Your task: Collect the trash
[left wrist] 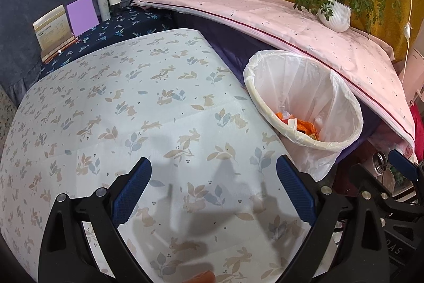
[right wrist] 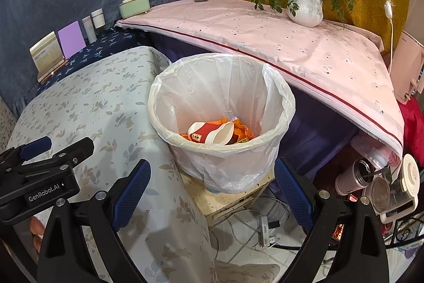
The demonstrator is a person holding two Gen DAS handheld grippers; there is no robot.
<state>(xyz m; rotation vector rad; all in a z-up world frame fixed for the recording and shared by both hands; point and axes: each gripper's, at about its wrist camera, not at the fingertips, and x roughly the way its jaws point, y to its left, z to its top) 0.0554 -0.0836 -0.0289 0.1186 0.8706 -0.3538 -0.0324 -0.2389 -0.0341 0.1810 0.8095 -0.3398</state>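
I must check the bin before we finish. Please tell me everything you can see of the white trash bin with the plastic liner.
The round white trash bin with the thin translucent plastic liner stands upright on a stained cream stand, beside the rabbit-print tablecloth. The liner folds over the rim. Inside lie a crushed red and white paper cup and orange wrappers. Neither gripper touches it.

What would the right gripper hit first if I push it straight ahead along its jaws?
Most likely the trash bin: its bag-lined front wall sits dead centre between the open jaws of the right gripper, with nothing in between. Depth is hard to judge through the fisheye, but the wall looks close, below the rim.
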